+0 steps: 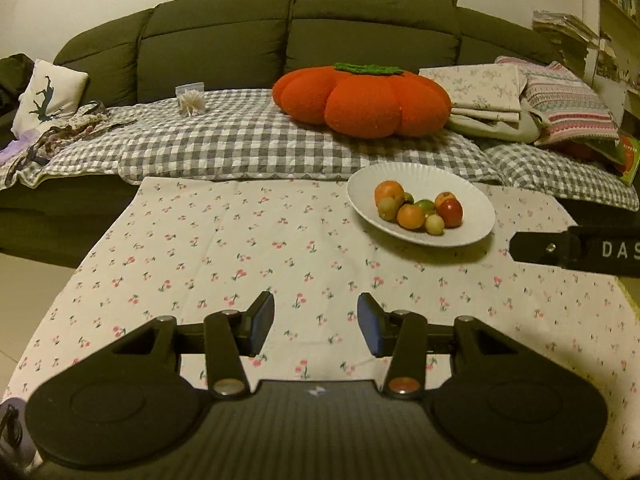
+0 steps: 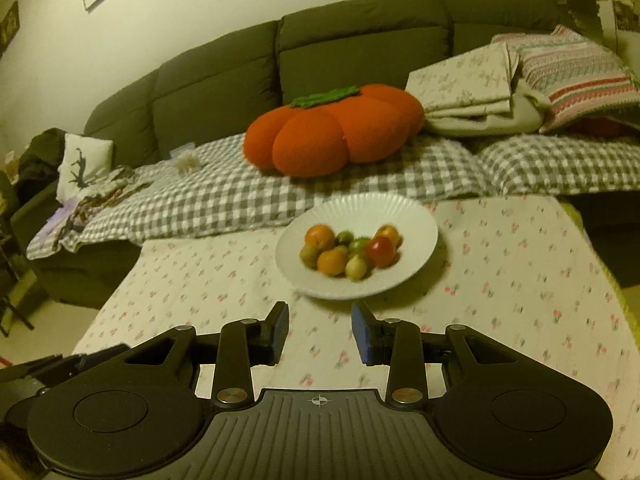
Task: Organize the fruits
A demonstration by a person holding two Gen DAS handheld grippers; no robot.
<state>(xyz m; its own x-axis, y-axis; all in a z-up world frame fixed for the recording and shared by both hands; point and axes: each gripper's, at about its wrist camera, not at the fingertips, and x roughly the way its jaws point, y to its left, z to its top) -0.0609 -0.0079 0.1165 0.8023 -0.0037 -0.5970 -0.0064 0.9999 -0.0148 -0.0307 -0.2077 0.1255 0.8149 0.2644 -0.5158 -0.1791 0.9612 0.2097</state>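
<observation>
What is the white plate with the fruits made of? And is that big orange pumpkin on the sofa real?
The plate looks like glazed ceramic: smooth, white, with fine ridges around its rim, though it could be plastic. The pumpkin is no real one; it looks like a stuffed fabric cushion, with a fuzzy matte surface, puffy stitched segments and a felt-like green top.

A home living room: a dark green sofa (image 1: 224, 36) holds a checked blanket (image 1: 248, 140), a pumpkin-shaped cushion (image 1: 360, 100) and folded linens (image 1: 476, 92), facing a table under a cherry-print cloth (image 1: 240, 248).
</observation>
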